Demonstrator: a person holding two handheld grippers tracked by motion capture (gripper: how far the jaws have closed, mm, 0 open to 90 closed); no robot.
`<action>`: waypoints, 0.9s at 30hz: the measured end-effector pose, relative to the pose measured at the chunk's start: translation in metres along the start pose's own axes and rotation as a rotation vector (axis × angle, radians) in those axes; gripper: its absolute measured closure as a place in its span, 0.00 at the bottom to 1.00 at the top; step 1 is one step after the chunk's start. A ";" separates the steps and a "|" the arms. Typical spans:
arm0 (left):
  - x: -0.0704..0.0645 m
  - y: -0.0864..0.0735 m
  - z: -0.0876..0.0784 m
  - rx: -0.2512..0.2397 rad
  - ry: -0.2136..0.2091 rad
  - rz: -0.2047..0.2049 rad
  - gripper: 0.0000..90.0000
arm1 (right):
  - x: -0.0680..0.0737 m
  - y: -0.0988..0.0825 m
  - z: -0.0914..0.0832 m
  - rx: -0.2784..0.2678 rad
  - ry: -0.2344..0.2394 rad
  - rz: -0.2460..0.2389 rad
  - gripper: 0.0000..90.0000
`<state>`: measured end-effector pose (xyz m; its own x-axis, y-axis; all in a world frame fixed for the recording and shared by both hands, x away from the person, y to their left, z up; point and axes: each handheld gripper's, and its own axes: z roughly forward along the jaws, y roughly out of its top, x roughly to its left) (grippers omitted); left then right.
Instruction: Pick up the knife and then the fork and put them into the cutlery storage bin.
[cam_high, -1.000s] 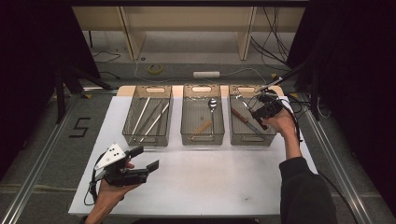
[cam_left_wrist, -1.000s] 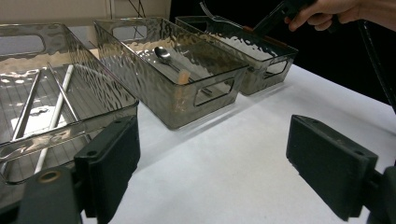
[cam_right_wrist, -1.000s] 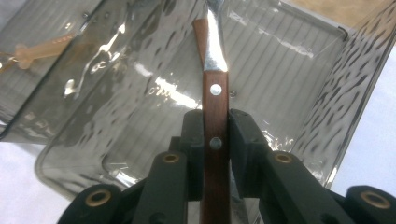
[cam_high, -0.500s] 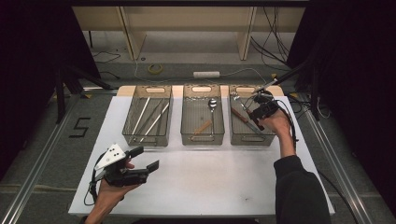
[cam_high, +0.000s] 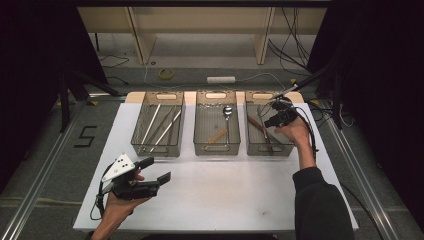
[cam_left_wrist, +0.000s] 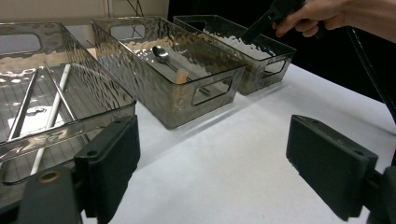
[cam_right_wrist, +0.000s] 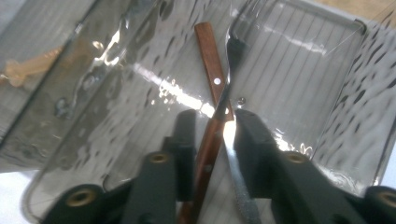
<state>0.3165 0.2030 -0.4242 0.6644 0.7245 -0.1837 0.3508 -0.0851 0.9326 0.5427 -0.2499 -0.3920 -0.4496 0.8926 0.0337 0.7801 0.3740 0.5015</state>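
In the right bin, right gripper just opening around a fork; left gripper agape.

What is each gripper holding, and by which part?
Nothing, apparently. Right gripper's fingers have just been opening, fork and wooden handle loose between them; left gripper open, empty.
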 end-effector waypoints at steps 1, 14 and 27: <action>0.000 0.000 0.000 0.001 0.000 0.001 0.19 | 0.001 0.000 -0.002 -0.009 0.009 0.002 0.75; -0.001 0.000 0.001 0.002 0.001 0.001 0.19 | 0.009 -0.004 -0.013 -0.050 0.043 -0.006 0.53; 0.000 -0.001 0.002 0.006 -0.003 -0.007 0.19 | 0.034 -0.028 -0.024 -0.206 0.104 -0.035 0.38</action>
<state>0.3176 0.2022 -0.4255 0.6636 0.7232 -0.1912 0.3595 -0.0842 0.9293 0.4952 -0.2357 -0.3845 -0.5256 0.8452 0.0974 0.6630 0.3352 0.6694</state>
